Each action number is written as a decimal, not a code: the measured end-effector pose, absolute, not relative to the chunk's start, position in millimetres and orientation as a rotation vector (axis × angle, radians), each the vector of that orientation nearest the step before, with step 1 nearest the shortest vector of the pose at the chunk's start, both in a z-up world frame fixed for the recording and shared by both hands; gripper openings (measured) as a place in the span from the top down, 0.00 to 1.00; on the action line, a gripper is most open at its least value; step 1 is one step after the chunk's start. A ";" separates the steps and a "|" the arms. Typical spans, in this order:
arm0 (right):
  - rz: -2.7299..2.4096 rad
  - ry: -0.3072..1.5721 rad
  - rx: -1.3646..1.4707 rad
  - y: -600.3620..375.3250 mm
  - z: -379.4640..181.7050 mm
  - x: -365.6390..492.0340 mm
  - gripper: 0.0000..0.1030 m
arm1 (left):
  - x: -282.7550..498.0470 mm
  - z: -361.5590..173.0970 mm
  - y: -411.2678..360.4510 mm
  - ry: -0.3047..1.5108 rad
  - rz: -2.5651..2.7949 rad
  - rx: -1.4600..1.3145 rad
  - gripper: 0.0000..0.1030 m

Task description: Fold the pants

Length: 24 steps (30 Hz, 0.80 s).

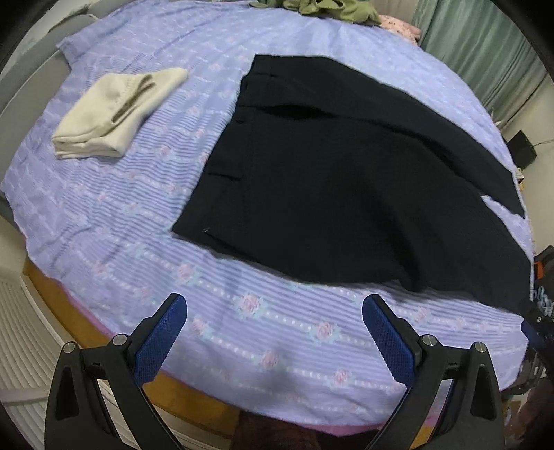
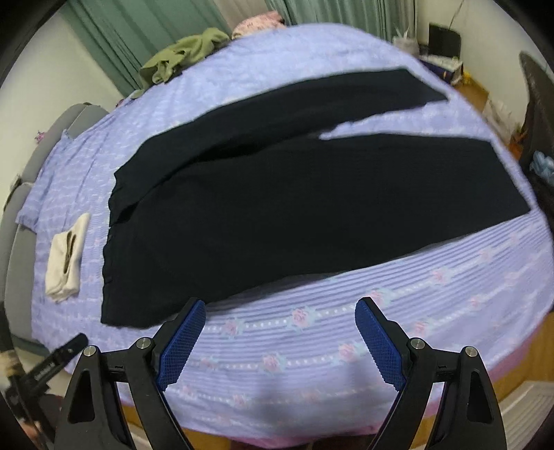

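Black pants lie spread flat on a lilac flowered bedspread, waistband to the left and both legs running off to the right. In the right wrist view the same pants show their two legs parted near the hems. My left gripper hangs open above the bedspread just short of the pants' near edge, nothing between its blue pads. My right gripper is also open and empty, its left finger close to the pants' near waist corner.
A folded cream garment lies left of the pants. An olive-green heap of clothes sits at the far side of the bed. Green curtains hang behind. The bed's near edge and wooden frame lie under the grippers.
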State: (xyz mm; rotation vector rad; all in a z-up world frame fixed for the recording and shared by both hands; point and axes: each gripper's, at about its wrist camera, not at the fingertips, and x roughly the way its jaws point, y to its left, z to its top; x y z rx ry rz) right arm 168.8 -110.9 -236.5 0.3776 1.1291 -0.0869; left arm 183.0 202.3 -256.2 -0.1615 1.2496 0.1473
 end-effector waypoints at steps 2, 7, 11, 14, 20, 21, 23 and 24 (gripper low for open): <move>-0.081 1.153 0.396 -111.5 -254.8 182.0 0.14 | 194.2 -272.7 199.0 1.268 0.156 -0.145 0.00; -0.092 1.239 0.507 -114.2 -301.4 212.9 0.18 | 215.9 -307.1 213.3 1.313 0.185 -0.279 0.00; -0.100 1.265 0.498 -108.1 -320.7 227.7 0.22 | 232.8 -333.7 222.3 1.345 0.197 -0.436 0.01; -0.119 1.283 0.486 -105.5 -333.8 235.6 0.22 | 240.5 -353.1 225.8 1.373 0.224 -0.511 0.01; -0.136 1.345 0.438 -100.8 -357.2 243.8 0.22 | 249.0 -380.9 228.8 1.431 0.243 -0.605 0.01; -0.140 1.346 0.443 -100.7 -357.3 245.0 0.22 | 250.4 -381.7 228.5 1.429 0.244 -0.612 0.01; -0.141 1.347 0.440 -99.7 -355.3 249.0 0.31 | 255.6 -380.8 227.7 1.423 0.238 -0.627 0.13; -0.138 1.344 0.433 -99.3 -353.2 251.2 0.42 | 258.4 -375.5 226.7 1.407 0.216 -0.641 0.30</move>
